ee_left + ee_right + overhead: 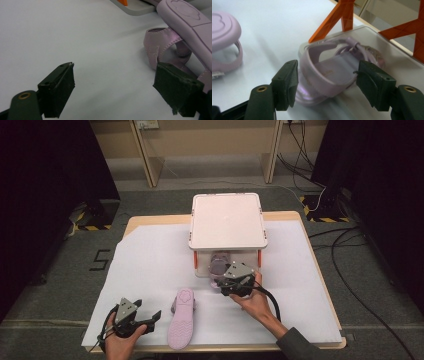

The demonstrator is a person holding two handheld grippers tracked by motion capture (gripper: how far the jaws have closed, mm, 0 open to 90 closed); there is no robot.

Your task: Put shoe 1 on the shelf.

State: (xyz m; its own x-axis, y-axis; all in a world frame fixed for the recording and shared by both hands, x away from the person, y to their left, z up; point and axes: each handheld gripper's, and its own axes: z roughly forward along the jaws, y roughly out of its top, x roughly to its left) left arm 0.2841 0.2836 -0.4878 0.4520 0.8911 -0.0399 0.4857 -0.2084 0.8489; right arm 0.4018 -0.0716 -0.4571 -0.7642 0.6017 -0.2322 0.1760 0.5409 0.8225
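Observation:
A lilac sandal (182,318) lies sole-up on the white sheet near the front edge; its sole (190,22) and straps lie right of my left gripper (113,92). That left gripper (148,311) is open, with bare sheet between its jaws. A second lilac sandal (332,72) lies upright, half on the grey base (372,40) of the white-lidded stand (227,220). My right gripper (329,85) is open, its jaws standing either side of this sandal's heel. From above, the right gripper (232,282) sits at the stand's front opening, over the sandal (219,262).
Orange posts (332,20) hold the lid above the base and flank the opening. The sole-up sandal (223,27) lies left of my right gripper. The sheet (150,265) covers a wooden table (145,220). Cables run over the floor at right.

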